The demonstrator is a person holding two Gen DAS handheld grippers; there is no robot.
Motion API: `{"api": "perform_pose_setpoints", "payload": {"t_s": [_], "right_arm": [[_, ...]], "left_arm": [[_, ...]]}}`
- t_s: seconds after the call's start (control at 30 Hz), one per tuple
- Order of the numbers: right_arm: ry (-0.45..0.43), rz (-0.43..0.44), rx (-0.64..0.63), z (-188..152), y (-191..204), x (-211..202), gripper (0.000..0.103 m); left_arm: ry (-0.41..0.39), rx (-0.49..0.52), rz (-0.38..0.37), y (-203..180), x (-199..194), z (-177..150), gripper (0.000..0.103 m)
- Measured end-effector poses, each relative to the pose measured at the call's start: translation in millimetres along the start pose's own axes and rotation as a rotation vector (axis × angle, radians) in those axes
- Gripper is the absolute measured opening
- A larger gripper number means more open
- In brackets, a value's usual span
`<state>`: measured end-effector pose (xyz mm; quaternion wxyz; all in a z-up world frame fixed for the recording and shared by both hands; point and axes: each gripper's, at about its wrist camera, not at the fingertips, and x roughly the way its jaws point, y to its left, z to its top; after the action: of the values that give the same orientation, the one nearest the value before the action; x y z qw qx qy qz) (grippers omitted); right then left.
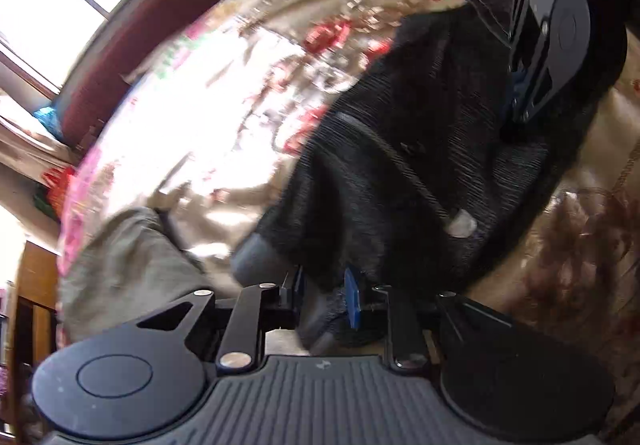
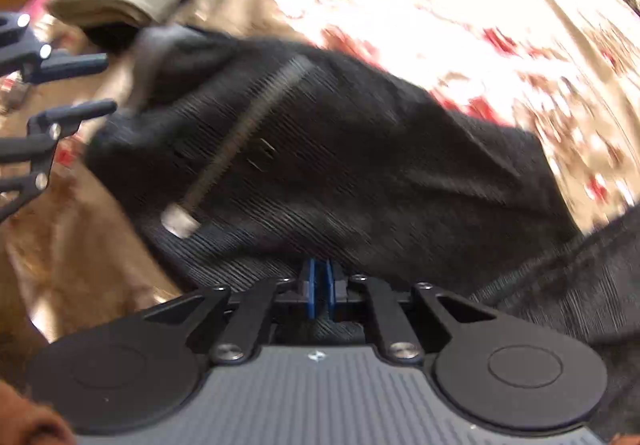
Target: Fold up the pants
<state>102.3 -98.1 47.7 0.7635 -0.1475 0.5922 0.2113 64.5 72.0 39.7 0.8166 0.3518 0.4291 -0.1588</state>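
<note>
Black ribbed pants (image 2: 340, 165) — bunched, drawcord showing — lie on the floral bedspread (image 2: 480, 25).

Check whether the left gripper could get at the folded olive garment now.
Probably not yet: the left gripper is clamped on the black pants, though the olive garment lies unobstructed nearby.

No readable text, brand, label or no. anywhere: only a tiny pale emblem (image 2: 318, 356) on the grey ribbed gripper housing (image 2: 320, 393) (a mark, no letters).
</note>
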Motion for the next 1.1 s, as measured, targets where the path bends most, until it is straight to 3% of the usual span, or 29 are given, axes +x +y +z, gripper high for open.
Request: {"api": "perform_pose_setpoints", "payload": {"t_s": [0.07, 0.17, 0.23, 0.27, 0.4, 0.53, 0.77, 0.83, 0.9, 1.03, 1.1], "right_arm": [[0.017, -0.003, 0.050, -5.5, -18.3, -11.3, 0.010], [-0.028, -0.004, 0.159, -11.4, -55.8, -41.1, 0.013], [-0.071, -0.067, 0.206, -14.5, -86.3, -56.0, 0.030], [-0.093, -0.100, 0.224, -15.9, -102.7, -60.5, 0.033], [-0.131, -0.202, 0.298, -4.8, -183.2, -59.0, 0.035], [-0.078, -0.161, 0.349, 12.5, -273.1, -42.3, 0.035], [-0.047, -0.118, 0.509, 45.2, -370.2, -9.1, 0.036], [-0.044, -0.152, 0.391, 63.2, -375.3, -3.6, 0.036], [-0.028, -0.171, 0.123, 77.5, -366.3, -3.5, 0.036], [-0.002, -0.154, -0.535, 81.4, -338.7, -4.0, 0.036], [0.065, -0.159, -0.744, 81.3, -333.9, 3.5, 0.034]], "left_arm": [[0.029, 0.016, -0.035, -12.5, 9.1, -1.2, 0.029], [-0.019, 0.050, -0.009, -14.1, -9.1, 9.7, 0.030], [-0.074, 0.067, 0.011, -16.6, -26.4, 27.1, 0.032], [-0.105, 0.068, 0.006, -19.5, -32.6, 37.9, 0.036], [-0.195, -0.008, -0.112, -46.3, -31.5, 101.3, 0.046], [-0.162, -0.062, -0.181, -86.1, -5.2, 158.9, 0.046], [-0.103, -0.090, -0.091, -141.1, 33.0, 208.9, 0.046], [-0.099, -0.068, -0.087, -152.8, 36.2, 218.4, 0.046], [-0.115, -0.042, -0.098, -156.3, 38.9, 224.8, 0.047], [-0.129, -0.043, -0.148, -152.9, 51.3, 234.2, 0.047], [-0.125, -0.059, -0.178, -148.5, 56.2, 238.3, 0.047]]}}
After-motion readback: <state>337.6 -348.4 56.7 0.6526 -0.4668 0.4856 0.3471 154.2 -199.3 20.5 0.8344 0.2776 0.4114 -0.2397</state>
